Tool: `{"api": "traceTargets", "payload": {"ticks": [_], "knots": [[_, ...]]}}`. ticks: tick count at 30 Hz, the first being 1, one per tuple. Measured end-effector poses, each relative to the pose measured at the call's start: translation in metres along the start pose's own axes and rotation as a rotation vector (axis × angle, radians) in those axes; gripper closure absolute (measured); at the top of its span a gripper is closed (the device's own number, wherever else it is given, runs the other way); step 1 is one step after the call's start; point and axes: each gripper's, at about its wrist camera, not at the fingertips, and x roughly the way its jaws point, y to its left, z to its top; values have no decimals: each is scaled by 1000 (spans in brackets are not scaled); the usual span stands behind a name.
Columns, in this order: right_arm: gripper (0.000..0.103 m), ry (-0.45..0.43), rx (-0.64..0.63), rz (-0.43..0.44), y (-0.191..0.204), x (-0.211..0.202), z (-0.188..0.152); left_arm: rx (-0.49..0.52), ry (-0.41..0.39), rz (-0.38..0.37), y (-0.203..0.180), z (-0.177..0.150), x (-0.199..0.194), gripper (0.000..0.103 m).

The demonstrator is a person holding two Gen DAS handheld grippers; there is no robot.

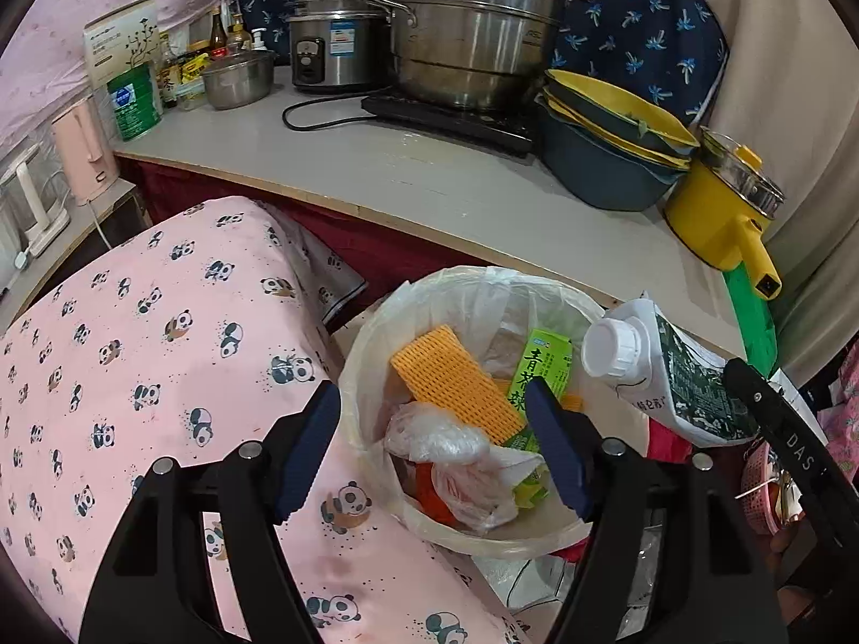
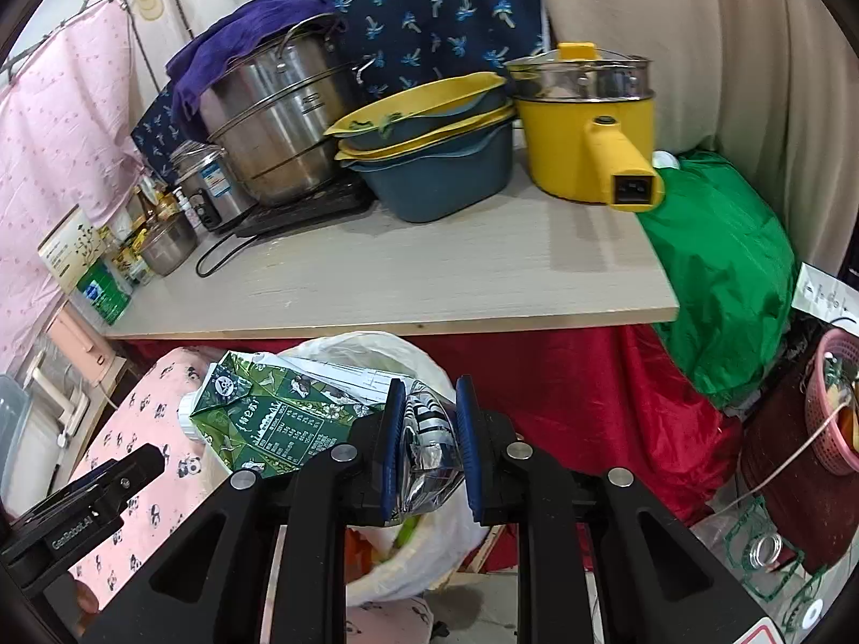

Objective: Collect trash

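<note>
A round trash bin (image 1: 370, 333) lined with a white plastic bag sits on the floor below the table edge. Inside it lie an orange foam net (image 1: 456, 381), a green carton (image 1: 542, 370) and crumpled clear plastic (image 1: 461, 461). My left gripper (image 1: 429, 451) hovers over the bin with its blue pads wide apart and nothing between them. My right gripper (image 2: 429, 448) is shut on the crushed end of a green and white milk carton (image 2: 268, 418), which hangs above the bin (image 2: 429, 553). The same carton (image 1: 671, 375), white cap forward, shows at the bin's right rim in the left wrist view.
A pink panda-print cushion (image 1: 134, 375) lies left of the bin. The grey table (image 2: 429, 268) above carries steel pots (image 2: 274, 129), stacked blue and yellow basins (image 2: 440, 161) and a yellow electric pot (image 2: 590, 129). A green bag (image 2: 719, 268) and pink basket (image 2: 837, 402) stand at right.
</note>
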Motion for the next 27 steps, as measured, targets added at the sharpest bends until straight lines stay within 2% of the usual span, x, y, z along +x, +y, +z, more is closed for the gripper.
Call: {"api": "traceTargets", "payload": {"ticks": [5,8,12,27], "knots": [[84,22,-43,39,27,13,1,-34,-19,52,21,0,-6,35],[81,38,-69,78,45,20,-1,-57,-21,67,31,-2,-9,31],[74,26,-134,84,67,16,-4,-58,-29,113,39,-7,-13,27],[33,22,-256,109,79,-47,-24,-3,-55,235,35,-37,-53,19]]}}
